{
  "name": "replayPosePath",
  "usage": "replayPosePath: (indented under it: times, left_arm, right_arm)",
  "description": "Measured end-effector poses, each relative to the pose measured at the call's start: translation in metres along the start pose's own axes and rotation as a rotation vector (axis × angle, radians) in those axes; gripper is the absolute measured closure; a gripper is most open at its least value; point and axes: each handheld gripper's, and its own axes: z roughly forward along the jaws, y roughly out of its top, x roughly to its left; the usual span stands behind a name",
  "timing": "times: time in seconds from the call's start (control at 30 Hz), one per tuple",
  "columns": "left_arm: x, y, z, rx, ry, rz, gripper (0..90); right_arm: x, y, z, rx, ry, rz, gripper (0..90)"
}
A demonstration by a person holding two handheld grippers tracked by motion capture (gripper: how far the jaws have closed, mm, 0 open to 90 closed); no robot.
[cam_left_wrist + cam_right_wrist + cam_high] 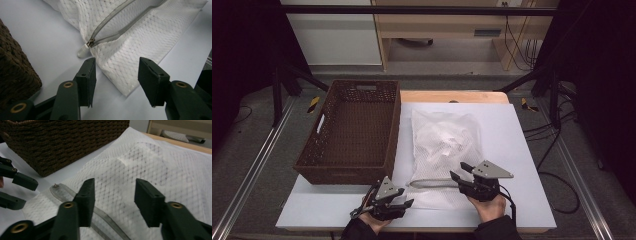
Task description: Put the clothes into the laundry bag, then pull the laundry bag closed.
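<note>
Black jaws of the left gripper [404,197] are standing apart, gripping nothing, near the zipper end of the white mesh laundry bag [444,145], which is lying lengthwise away from the person on the white table sheet [522,150]. Left of it, a brown woven basket [349,131] is sitting close alongside. The right gripper [458,171] is hovering open over the bag's near end.

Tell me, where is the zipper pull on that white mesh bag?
The zipper pull sits at the near left corner of the mesh bag, close to the basket, just ahead of the left gripper.
</note>
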Motion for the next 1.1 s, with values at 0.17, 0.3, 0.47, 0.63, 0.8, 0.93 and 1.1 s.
replayPosePath:
  times: [0.17,0.3,0.47,0.63,0.8,0.93,1.1]
  left_arm:
    - [-0.002,-0.001,0.002,0.002,0.003,0.004,50.0]
    - [-0.002,-0.001,0.003,0.001,-0.001,-0.001,51.5]
    - [-0.003,-0.002,0.006,0.006,-0.007,-0.016,54.6]
    - [-0.003,-0.003,0.009,0.017,-0.008,-0.019,57.4]
    - [-0.002,-0.005,0.011,0.023,-0.008,-0.023,65.7]
    - [-0.002,-0.004,0.011,0.028,-0.002,-0.020,75.1]
    - [-0.003,-0.004,0.012,0.034,0.007,-0.020,83.7]
  right_arm:
    - [0.001,0.009,0.012,0.033,0.024,0.022,38.3]
    - [0.000,0.012,0.019,0.024,0.048,0.043,37.9]
    - [0.009,0.013,0.026,0.026,0.016,0.025,45.7]
    - [0.023,0.018,0.038,0.045,0.065,0.010,49.8]
    - [0.045,0.021,0.054,0.075,0.106,-0.029,49.8]
    - [0.055,0.021,0.071,0.130,0.119,-0.035,48.7]
    - [0.065,0.018,0.085,0.183,0.106,-0.064,51.7]
